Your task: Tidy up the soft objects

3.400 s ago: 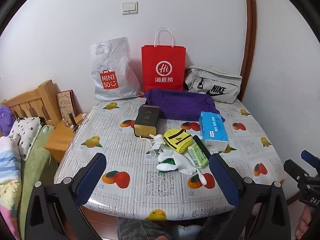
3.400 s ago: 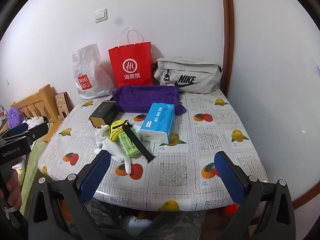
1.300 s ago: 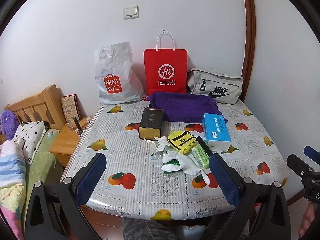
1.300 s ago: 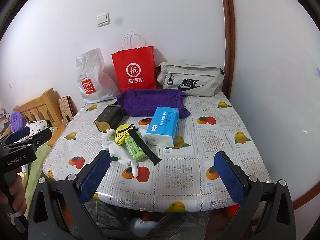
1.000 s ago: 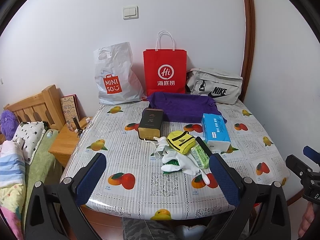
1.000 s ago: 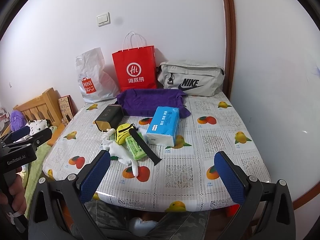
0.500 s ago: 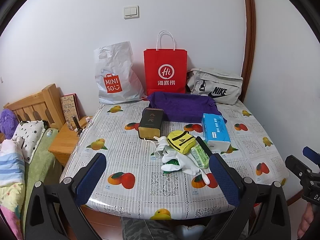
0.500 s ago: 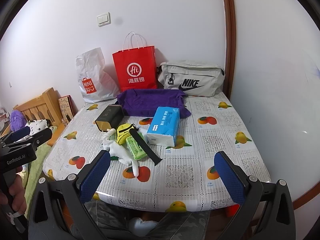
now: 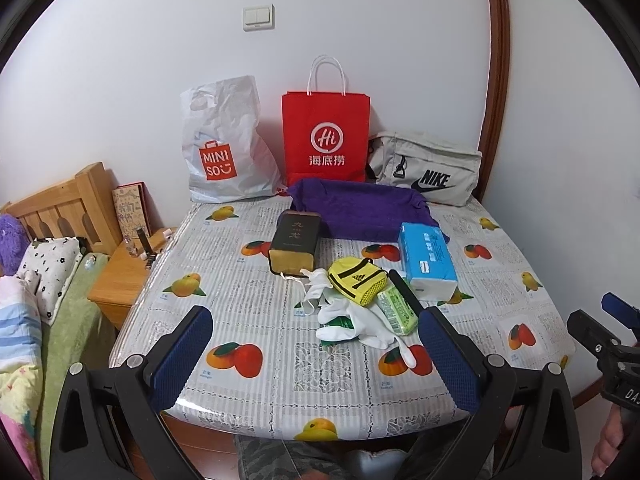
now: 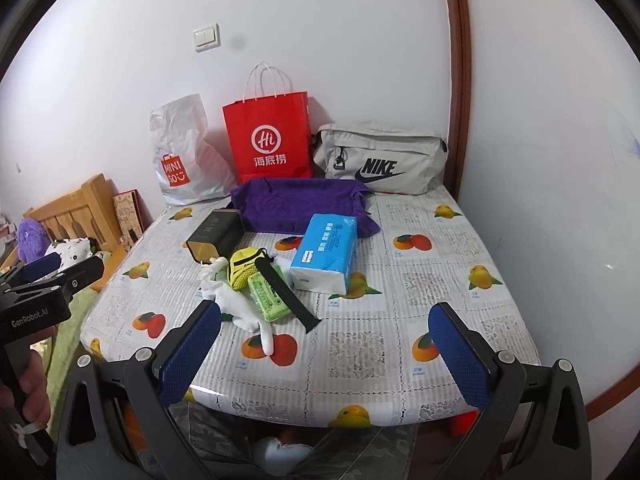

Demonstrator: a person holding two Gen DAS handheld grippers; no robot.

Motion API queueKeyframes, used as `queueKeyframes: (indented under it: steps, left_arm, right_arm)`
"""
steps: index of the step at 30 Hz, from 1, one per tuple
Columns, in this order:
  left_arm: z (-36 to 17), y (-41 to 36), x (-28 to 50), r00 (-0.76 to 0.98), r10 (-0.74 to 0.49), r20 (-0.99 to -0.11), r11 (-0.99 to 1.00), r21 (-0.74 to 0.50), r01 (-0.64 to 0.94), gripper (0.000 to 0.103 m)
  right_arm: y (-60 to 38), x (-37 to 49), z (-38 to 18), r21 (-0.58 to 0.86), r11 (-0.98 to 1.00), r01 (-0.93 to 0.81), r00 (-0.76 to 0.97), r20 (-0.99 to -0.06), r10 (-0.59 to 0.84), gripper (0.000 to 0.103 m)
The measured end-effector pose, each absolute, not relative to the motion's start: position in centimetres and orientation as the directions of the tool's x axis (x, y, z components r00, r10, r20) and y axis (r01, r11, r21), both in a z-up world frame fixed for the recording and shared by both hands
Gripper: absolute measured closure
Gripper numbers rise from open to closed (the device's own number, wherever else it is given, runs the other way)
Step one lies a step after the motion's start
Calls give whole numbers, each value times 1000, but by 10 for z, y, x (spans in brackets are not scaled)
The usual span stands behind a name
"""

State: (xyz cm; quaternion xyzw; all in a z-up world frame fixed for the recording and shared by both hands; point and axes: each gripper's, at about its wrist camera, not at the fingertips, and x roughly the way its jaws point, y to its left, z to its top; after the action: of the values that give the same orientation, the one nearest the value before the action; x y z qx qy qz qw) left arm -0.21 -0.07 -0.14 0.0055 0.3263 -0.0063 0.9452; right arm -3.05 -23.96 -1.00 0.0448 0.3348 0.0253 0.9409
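Note:
A pile lies mid-table: a yellow mesh pouch (image 9: 356,285) (image 10: 241,270), white gloves (image 9: 352,320) (image 10: 236,304), a green tissue pack (image 9: 396,312) (image 10: 270,294) and a black strap (image 10: 286,296). A blue tissue pack (image 9: 428,258) (image 10: 325,252) lies to their right. Behind them a purple cloth (image 9: 360,208) (image 10: 296,202) is spread. My left gripper (image 9: 316,354) hangs open over the table's near edge, short of the pile. Further right, my right gripper (image 10: 324,348) is open too, holding nothing.
A dark box (image 9: 295,246) lies left of the cloth. At the wall stand a white Miniso bag (image 9: 224,148), a red paper bag (image 9: 325,140) and a grey Nike bag (image 9: 428,174). A wooden nightstand (image 9: 120,276) and a bed (image 9: 36,280) are at left. Fruit-print table cover (image 9: 248,280).
Both views have drawn back and risen slightly since the oldest frames; nothing on the table has moved. Both grippers stay open.

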Motion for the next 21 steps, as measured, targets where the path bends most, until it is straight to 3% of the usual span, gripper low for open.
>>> queueKeyframes:
  steps: [11,21]
  left_arm:
    - [-51,0,34,738,-15,-674,1000,10,30,0]
    - [-105,-5,78,653,-100,-751,994,-50,95,0]
  right_arm:
    - [-240,-10,-41,121,992,-15,735,-672,93,1]
    - [-247,26,-86,171,985,9,657,-743,123,1]
